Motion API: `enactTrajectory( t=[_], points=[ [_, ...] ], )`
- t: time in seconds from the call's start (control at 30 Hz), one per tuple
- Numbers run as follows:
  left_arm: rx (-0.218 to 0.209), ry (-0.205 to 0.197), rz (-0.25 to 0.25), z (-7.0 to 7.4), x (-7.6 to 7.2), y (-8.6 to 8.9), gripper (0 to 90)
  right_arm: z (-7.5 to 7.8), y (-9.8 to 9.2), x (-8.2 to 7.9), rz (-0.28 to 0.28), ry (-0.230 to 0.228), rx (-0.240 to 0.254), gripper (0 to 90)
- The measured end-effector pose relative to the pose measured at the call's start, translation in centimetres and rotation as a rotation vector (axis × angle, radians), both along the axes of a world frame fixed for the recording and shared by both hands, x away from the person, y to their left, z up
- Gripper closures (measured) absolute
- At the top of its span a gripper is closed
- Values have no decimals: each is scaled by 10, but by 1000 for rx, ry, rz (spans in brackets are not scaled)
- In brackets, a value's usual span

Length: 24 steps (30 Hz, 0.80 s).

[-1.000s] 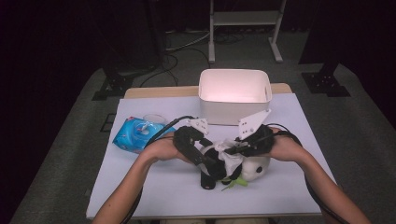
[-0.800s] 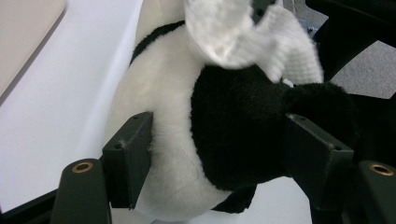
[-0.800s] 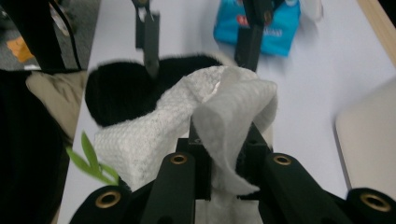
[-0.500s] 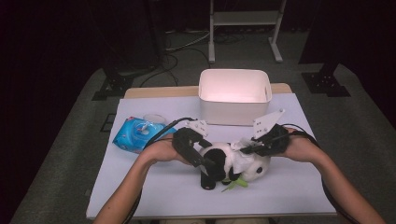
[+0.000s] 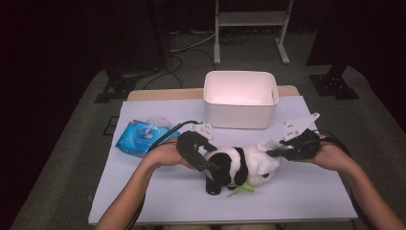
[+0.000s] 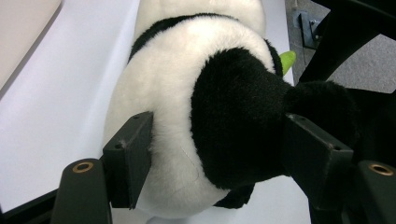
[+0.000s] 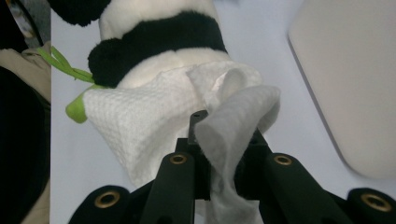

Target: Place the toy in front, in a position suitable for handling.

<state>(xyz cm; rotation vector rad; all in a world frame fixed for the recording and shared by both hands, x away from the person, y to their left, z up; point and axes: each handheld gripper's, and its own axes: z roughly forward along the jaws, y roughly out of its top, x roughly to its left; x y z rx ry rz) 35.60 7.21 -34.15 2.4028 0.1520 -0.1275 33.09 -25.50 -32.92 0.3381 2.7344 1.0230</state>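
Observation:
A black-and-white panda plush (image 5: pixel 239 165) lies on its side on the white table (image 5: pixel 143 201). My left gripper (image 5: pixel 210 167) is shut on its head. In the left gripper view both pads (image 6: pixel 130 154) press into the fur of the panda (image 6: pixel 201 93). My right gripper (image 5: pixel 282 152) is at the panda's rear end, shut on a white wipe (image 5: pixel 268 153). In the right gripper view the wipe (image 7: pixel 154 116) hangs from that gripper (image 7: pixel 224 144) and drapes over the white rump of the panda (image 7: pixel 159 32). A green bamboo piece (image 5: pixel 242 190) sticks out below the plush.
A white plastic bin (image 5: pixel 239 98) stands at the back centre of the table, close behind the panda. A blue pack of wipes (image 5: pixel 141 136) lies at the left, beside my left forearm. The floor beyond holds cables and stand legs.
My right hand has slid to the right along the panda's body, dragging the wipe toward the rump. The left gripper and the panda have stayed put.

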Motion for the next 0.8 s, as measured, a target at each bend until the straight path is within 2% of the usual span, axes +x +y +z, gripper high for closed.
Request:
enactTrajectory(
  t=[0.2,0.37,0.57,0.7,0.73,0.8],
  points=[
    [2,1,0,0,0,0,289,-16,-22,1,-52,28,9,788],
    [9,-1,0,0,1,-1,289,-23,-29,1,-71,41,20,787],
    [4,0,3,-1,1,-1,288,-15,-21,-1,-48,17,12,787],
    [5,-1,3,-1,1,-3,287,-3,-7,-3,-10,-4,31,785],
    [6,-5,2,-1,0,-4,287,2,5,-4,21,-21,37,785],
    [3,-6,5,-1,0,-4,287,5,16,-3,45,-33,33,785]
  ],
)
